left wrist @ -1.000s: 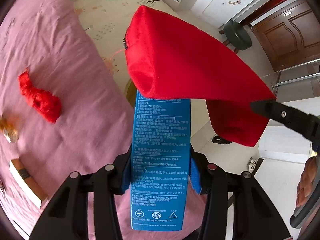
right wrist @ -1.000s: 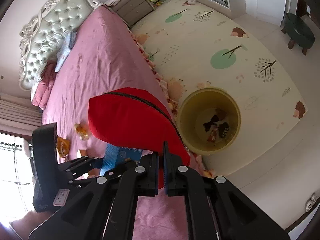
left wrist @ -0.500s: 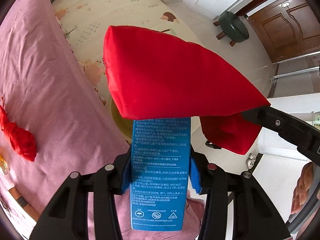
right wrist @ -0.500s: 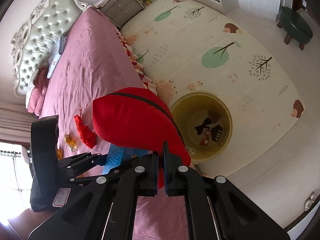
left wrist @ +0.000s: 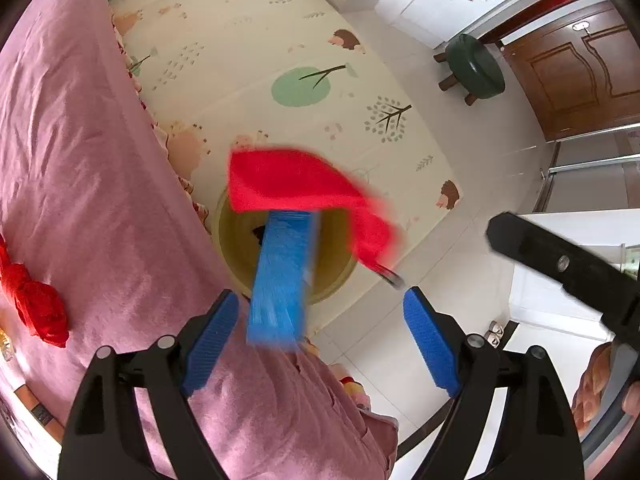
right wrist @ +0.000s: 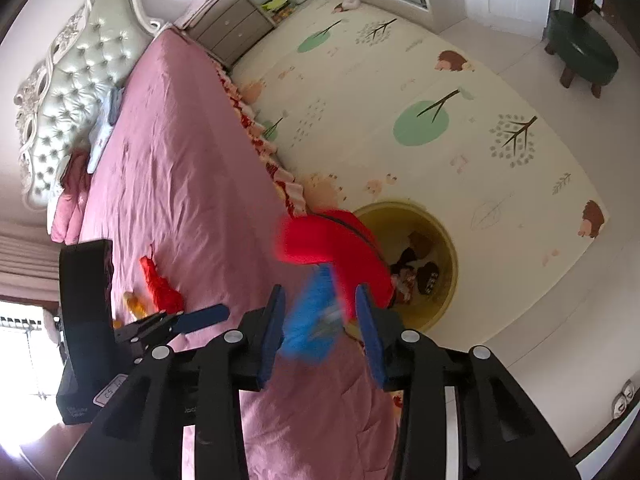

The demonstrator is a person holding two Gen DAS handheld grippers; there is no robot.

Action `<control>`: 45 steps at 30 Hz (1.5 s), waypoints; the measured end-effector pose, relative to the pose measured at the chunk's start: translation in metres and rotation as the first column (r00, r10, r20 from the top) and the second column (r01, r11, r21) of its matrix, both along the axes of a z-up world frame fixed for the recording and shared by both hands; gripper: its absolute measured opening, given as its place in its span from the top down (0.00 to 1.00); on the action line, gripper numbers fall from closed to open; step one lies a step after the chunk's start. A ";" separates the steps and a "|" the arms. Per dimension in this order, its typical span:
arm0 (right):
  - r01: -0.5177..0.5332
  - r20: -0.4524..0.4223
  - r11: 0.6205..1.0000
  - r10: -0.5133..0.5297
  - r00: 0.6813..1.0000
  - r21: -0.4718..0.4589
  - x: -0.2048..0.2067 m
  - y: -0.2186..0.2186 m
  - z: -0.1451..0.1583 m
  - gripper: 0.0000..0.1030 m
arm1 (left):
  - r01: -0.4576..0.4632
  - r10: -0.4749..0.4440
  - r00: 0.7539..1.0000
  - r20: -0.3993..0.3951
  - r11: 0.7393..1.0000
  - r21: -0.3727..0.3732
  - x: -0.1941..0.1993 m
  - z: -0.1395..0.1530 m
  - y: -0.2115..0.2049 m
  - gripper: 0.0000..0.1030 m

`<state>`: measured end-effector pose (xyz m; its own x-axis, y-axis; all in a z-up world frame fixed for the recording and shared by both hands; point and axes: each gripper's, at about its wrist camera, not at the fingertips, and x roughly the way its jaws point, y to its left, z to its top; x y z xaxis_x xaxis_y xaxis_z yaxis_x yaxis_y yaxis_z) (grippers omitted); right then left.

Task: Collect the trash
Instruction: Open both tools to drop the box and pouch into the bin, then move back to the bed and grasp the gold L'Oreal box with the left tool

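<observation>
Blue cardboard marks the main piece of trash: a long blue box (left wrist: 282, 276), blurred with motion, in the air above the yellow bin (left wrist: 336, 276) with a red pouch (left wrist: 296, 184) draped over its far end. Neither item touches a claw. The left claw (left wrist: 320, 336) stands wide open with its blue pads well apart and nothing between them; the box sits just ahead of the left pad, free of it. The right claw (right wrist: 320, 332) is likewise spread and holds nothing, though from its own camera the box (right wrist: 314, 320) and pouch (right wrist: 332, 240) appear between its pads.

Judging by the blur and the open jaws, both items are dropping toward the bin (right wrist: 444, 236), which stands on the play mat (left wrist: 248, 44) just beside the edge of the pink bed (left wrist: 68, 168) and already holds some dark scraps.

The box looks light and stiff, best pinched across its narrow sides near the middle; hard squeezing would probably crush it. The pouch is soft and limp, with a zipper along one edge, so a fold or the zipper seam gives the surest hold.

More remains on the bed: a crumpled red scrap (left wrist: 34, 300) and, near it, an orange wrapper (right wrist: 134, 302).
</observation>
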<state>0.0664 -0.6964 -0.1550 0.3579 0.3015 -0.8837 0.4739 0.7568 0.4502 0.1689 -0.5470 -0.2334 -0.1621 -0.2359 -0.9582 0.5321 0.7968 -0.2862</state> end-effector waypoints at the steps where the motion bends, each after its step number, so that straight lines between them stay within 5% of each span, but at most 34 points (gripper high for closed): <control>1: 0.004 0.004 1.000 -0.004 1.000 0.000 0.001 -0.001 0.001 0.64 | -0.004 0.004 1.000 -0.001 1.000 0.002 0.001 0.000 0.001 0.18; 14: -0.079 0.014 0.997 0.079 0.997 -0.020 0.006 0.039 0.018 0.64 | -0.035 0.034 0.998 0.050 0.999 0.009 -0.010 0.024 0.055 0.18; 26: -0.265 0.052 0.964 0.265 0.963 -0.003 0.025 0.147 0.038 0.64 | -0.227 0.225 0.968 0.107 0.974 0.002 -0.017 0.055 0.172 0.18; 32: -0.376 0.036 0.927 0.376 0.926 0.001 0.036 0.208 0.032 0.64 | -0.348 0.344 0.931 0.125 0.938 0.008 -0.018 0.061 0.240 0.18; 45: -0.542 0.024 0.840 0.542 0.840 -0.023 0.082 0.297 0.016 0.64 | -0.578 0.564 0.812 0.154 0.814 0.066 -0.013 0.037 0.358 0.18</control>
